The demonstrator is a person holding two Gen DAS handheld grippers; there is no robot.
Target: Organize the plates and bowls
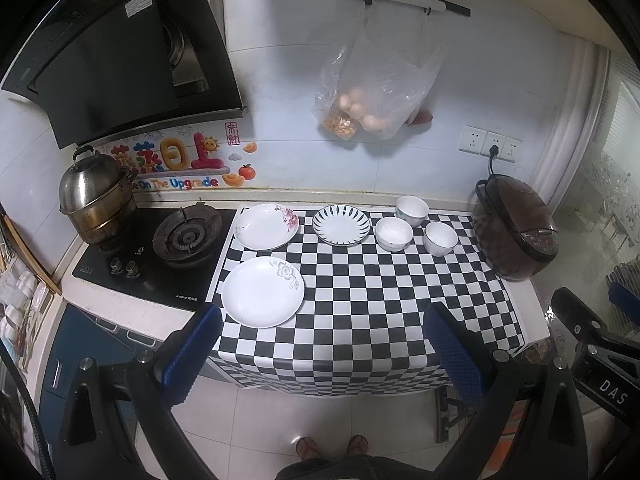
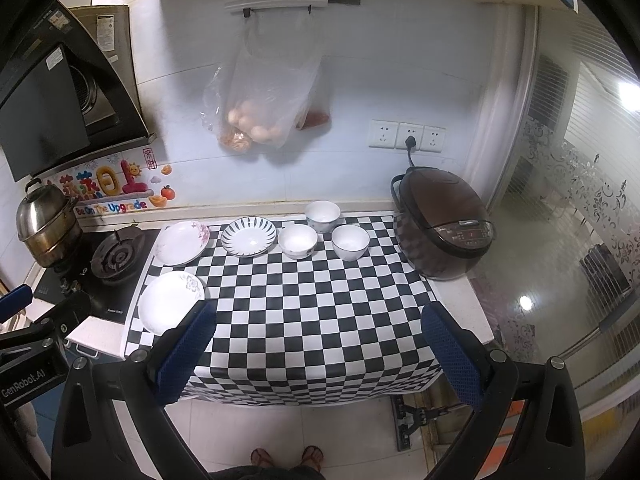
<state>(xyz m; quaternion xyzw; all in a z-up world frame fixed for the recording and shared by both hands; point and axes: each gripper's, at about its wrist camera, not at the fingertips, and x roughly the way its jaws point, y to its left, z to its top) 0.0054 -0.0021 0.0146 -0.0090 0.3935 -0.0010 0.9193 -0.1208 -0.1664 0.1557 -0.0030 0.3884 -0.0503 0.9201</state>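
Note:
Three plates lie on the checkered counter: a white plate with a grey flower (image 1: pixel 263 291) (image 2: pixel 170 301) at the front left, a pink-flowered plate (image 1: pixel 266 226) (image 2: pixel 182 242) behind it, and a blue-striped plate (image 1: pixel 341 225) (image 2: pixel 248 236) in the back middle. Three white bowls (image 1: pixel 394 233) (image 1: pixel 412 210) (image 1: pixel 440 238) stand to its right, also in the right wrist view (image 2: pixel 297 241) (image 2: pixel 322 216) (image 2: pixel 350 242). My left gripper (image 1: pixel 326 350) and right gripper (image 2: pixel 320 354) are both open and empty, held off the counter's front edge above the floor.
A brown rice cooker (image 1: pixel 516 226) (image 2: pixel 444 222) stands at the counter's right end. A gas hob (image 1: pixel 188 236) with a steel steamer pot (image 1: pixel 96 200) is on the left. A plastic bag of eggs (image 1: pixel 372 92) hangs on the wall. The person's feet (image 1: pixel 332 446) are on the tiled floor.

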